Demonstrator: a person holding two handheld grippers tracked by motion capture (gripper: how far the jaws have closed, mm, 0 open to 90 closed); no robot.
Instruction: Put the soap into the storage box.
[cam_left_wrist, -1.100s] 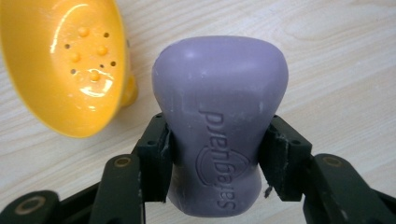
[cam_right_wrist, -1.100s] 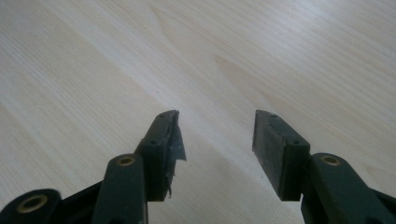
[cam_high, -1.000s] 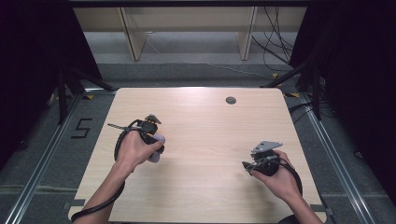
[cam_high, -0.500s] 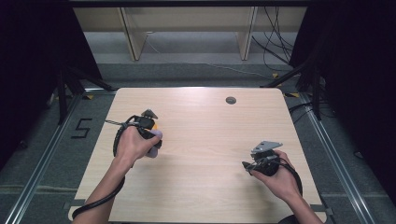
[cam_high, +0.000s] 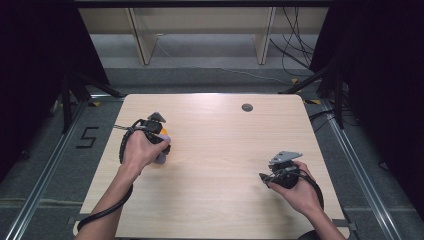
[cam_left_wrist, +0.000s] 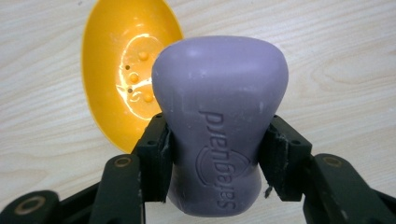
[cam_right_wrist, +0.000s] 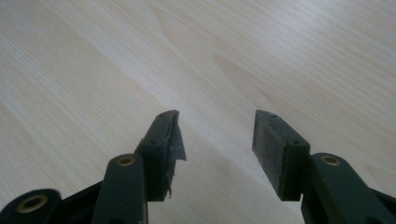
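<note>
Left hand-held gripper (cam_left_wrist: 212, 154) is clamped on a purple bar of soap (cam_left_wrist: 219, 116), one black jaw pressed to each side of the bar's narrow waist. That pinch point looks well chosen: the bar swells above and below it, so it should not slide out easily. Embossed lettering runs up the face of the bar, reading upside down from the left gripper view. Its long axis lies straight along the jaws, the broad rounded end pointing away from the hand and the other end tucked back between the jaw arms.

Just beyond and to the left of the soap in that view sits a yellow soap dish (cam_left_wrist: 126, 70), oval, open side up, with small bumps and drain holes in its floor. The bar overlaps the dish's edge in the left gripper view; whether it touches is hard to tell. My guess is the soap is bound for that dish.

From the high view, the left hand-held gripper (cam_high: 157, 142) works the left side of the table (cam_high: 225, 150), soap and dish half hidden beneath the hand.

Over on the near right, the right hand-held gripper (cam_high: 272, 175) waits with jaws apart, nothing between them, bare wood below, seemingly parked out of the way.
</note>
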